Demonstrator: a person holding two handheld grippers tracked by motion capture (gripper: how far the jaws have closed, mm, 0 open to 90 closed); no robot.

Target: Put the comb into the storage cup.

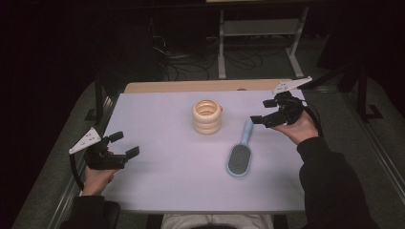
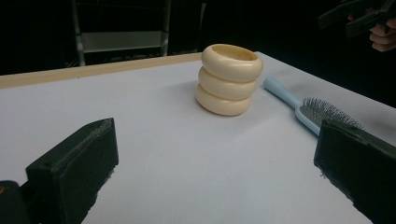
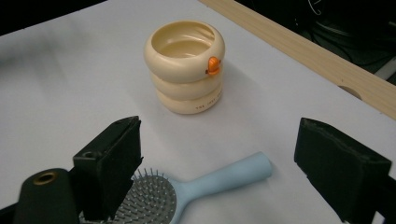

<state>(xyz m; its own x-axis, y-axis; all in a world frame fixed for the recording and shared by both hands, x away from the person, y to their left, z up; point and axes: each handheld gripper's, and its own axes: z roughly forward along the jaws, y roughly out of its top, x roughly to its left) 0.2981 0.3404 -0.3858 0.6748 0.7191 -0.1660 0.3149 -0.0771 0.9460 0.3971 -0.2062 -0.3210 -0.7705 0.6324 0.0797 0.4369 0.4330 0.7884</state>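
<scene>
The right gripper hangs wide open and empty over the brush handle — cup just beyond; the left gripper gapes empty too, low over the desk.

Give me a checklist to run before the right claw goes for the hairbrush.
1. Right claw open and empty: ok, jaws stand apart with nothing between them.
2. Hairbrush free to grasp: ok, it lies alone on the table, bristles up.
3. Handle reachable: ok, the blue handle lies below and between the jaws in the right claw view.
4. Cream ringed cup clear of the path: ok, it stands upright, apart from the brush.
5. Left claw out of the way: ok, open and empty at the table's left edge.
6. Claw touching the handle: not ok, it hangs above.
</scene>
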